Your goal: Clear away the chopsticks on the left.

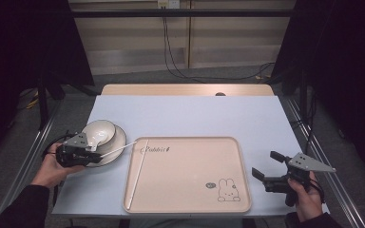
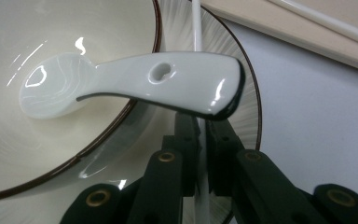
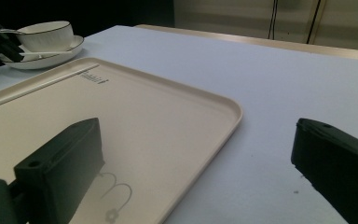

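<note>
Between the jaws of the left gripper (image 2: 199,128) sits a thin white chopstick (image 2: 197,28). The jaws are closed on it near one end, over the plate (image 2: 235,65), while its far end reaches out to the tray's near corner.

The hold looks narrow and close to the end. My guess is that the long free part could swing or pivot in the jaws as it lifts. A smooth, thin stick could also slide out and roll across the desk (image 1: 195,114).

Right above the jaws lies the handle of a white spoon (image 2: 135,79). It is propped on the rim of the bowl (image 2: 9,28), with its scoop inside. A straight lift could knock that handle. That might tip the spoon off the rim or jolt the bowl on the plate.

Farther out, a second chopstick (image 1: 138,175) lies along the left side of the tray (image 1: 185,190). If the held one is dropped carelessly on it, it could roll.

The right gripper (image 1: 267,165) hovers with its jaws open and empty beside the tray's right edge. It is well apart from the stick and in no place to steady it.
</note>
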### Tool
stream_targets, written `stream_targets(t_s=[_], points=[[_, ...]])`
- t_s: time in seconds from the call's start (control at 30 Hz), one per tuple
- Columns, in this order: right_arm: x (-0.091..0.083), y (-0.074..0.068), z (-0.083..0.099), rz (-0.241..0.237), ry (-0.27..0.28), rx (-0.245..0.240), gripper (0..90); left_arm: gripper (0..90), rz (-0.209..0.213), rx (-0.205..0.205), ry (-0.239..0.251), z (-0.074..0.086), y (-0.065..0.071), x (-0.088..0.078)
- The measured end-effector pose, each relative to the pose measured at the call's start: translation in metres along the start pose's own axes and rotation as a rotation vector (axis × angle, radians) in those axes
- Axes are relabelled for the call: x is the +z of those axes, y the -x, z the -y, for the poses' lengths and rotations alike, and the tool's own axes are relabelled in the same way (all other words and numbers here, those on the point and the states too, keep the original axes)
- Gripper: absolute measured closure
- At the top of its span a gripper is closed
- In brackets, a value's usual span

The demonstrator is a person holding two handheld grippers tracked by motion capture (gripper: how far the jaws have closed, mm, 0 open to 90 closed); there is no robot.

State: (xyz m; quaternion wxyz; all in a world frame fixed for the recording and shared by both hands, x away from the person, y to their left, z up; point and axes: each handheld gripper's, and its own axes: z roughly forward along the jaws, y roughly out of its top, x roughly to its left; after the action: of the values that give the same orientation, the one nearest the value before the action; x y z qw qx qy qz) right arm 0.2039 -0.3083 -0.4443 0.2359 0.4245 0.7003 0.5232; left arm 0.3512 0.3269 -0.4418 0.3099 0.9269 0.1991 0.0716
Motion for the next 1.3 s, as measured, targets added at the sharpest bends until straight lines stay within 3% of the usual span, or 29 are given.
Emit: stream_targets(t_s=[0.2,0.33,0.57,0.6,0.63,0.73,0.97,1.07,1.23,1.3], points=[[0.000,0.000,0.000,0.000,0.000,-0.001,1.8,84.7,0.003,-0.043,0.018,-0.001,0.002,-0.005],[0.000,0.000,0.000,0.002,0.000,-0.003,1.8,84.6,0.004,-0.049,0.019,-0.003,0.005,-0.008],[0.000,0.000,0.000,0.000,0.000,-0.005,1.8,84.7,-0.009,-0.110,0.050,-0.004,0.012,-0.011],[0.000,0.000,0.000,-0.001,0.003,-0.005,1.8,84.7,0.005,-0.149,0.051,-0.004,0.014,-0.014],[0.000,0.000,0.000,-0.001,0.003,-0.005,1.8,84.7,0.005,-0.149,0.051,-0.004,0.014,-0.014],[0.000,0.000,0.000,0.001,0.004,-0.007,1.8,84.7,0.011,-0.210,0.093,-0.006,0.018,-0.020],[0.000,0.000,0.000,0.000,0.006,-0.007,1.8,84.7,0.007,-0.248,0.160,-0.010,0.031,-0.027],[0.000,0.000,0.000,-0.001,0.006,-0.011,1.9,84.7,-0.008,-0.293,0.188,-0.015,0.039,-0.032],[0.000,0.000,0.000,0.000,0.005,-0.006,1.9,84.7,-0.009,-0.322,0.192,-0.017,0.047,-0.032],[0.000,0.000,0.000,-0.002,0.004,-0.005,1.8,84.8,-0.042,-0.338,0.214,-0.017,0.055,-0.033]])
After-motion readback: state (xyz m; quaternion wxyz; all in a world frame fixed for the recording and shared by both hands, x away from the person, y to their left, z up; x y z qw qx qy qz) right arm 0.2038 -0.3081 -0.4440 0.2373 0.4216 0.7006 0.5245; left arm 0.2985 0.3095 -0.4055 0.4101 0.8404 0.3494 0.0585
